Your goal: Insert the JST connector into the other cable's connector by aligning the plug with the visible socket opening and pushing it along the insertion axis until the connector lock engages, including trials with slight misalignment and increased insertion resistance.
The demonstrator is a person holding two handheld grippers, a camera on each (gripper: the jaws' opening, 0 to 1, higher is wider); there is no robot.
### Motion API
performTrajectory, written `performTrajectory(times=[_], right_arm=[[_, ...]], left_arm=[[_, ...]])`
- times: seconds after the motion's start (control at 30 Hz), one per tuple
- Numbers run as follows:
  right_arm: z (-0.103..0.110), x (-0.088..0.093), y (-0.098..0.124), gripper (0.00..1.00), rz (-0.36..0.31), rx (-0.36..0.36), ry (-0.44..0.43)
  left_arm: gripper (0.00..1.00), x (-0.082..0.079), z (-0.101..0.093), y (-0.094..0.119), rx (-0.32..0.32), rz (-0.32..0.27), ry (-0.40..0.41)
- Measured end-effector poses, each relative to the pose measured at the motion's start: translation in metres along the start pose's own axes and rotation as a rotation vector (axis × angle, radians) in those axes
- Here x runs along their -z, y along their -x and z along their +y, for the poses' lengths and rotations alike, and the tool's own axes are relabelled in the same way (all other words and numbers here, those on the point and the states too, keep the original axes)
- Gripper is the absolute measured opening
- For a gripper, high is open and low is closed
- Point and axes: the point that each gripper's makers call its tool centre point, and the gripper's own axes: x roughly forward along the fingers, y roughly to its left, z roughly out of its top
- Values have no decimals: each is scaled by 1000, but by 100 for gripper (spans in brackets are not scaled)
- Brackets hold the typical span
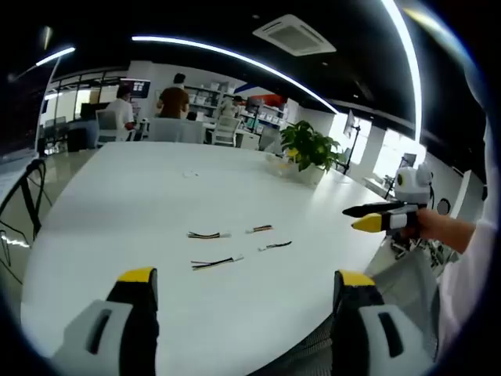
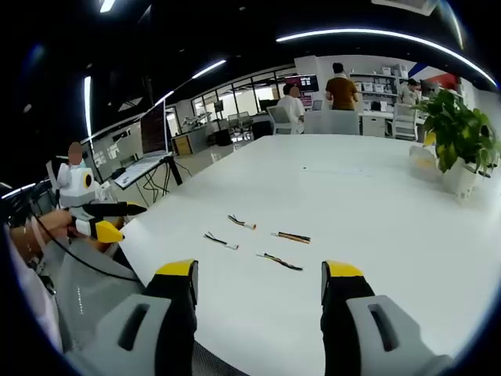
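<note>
Both my claws are wide open and empty: left claw (image 1: pixel 243 282), right claw (image 2: pixel 258 274), each above the near edge of the white desk (image 1: pixel 156 188). Four short cable pieces lie loose mid-desk, apart from each other: cable A (image 1: pixel 205 234), cable B (image 1: pixel 261 229), cable C (image 1: pixel 215 263), cable D (image 1: pixel 278 246). In the left gripper view each runs roughly left–right, wires one way, pale connector the other. Plug versus socket too small to tell.

Step in hand, I judge: reach and pick. Grip close behind each connector housing, long axis kept in line, openings facing.
</note>
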Motion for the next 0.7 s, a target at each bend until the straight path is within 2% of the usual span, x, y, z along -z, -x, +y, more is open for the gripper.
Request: performTrajectory(times=[0.27, 0.7], right_arm=[[-7, -12, -5, 62, -20, 3, 17], [-6, -12, -2, 62, -29, 6, 13]], left_arm=[[91, -14, 1, -6, 10, -14, -34], [91, -17, 3, -3, -1, -13, -60]])
